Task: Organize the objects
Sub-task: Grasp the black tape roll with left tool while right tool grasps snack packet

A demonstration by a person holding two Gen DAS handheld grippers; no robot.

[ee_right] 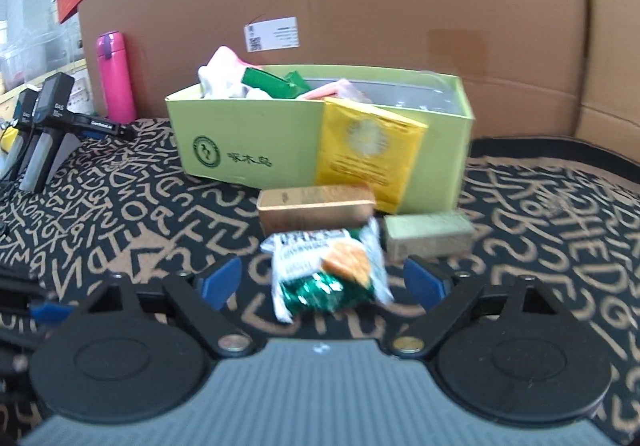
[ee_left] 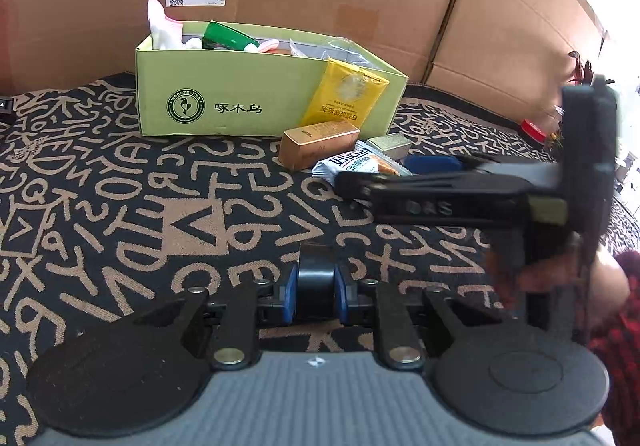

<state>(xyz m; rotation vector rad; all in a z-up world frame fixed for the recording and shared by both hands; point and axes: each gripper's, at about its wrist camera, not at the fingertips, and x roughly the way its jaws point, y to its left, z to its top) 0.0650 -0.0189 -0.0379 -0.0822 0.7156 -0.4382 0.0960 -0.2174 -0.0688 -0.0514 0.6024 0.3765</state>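
2 grippers: your left gripper (ee_left: 316,296) jaws clench a black cylinder (ee_left: 316,278); your right gripper (ee_right: 326,278) jaws stand released around a snack packet (ee_right: 328,270).

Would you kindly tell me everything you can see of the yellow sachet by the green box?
The yellow sachet is a flat, glossy foil-like packet with a pale round emblem in the middle and small printed lines below it. It stands tilted, leaning against the front wall of the open light-green box, its bottom edge hidden behind the gold carton. It looks sealed and uncrumpled. No hand-held gripper touches it.
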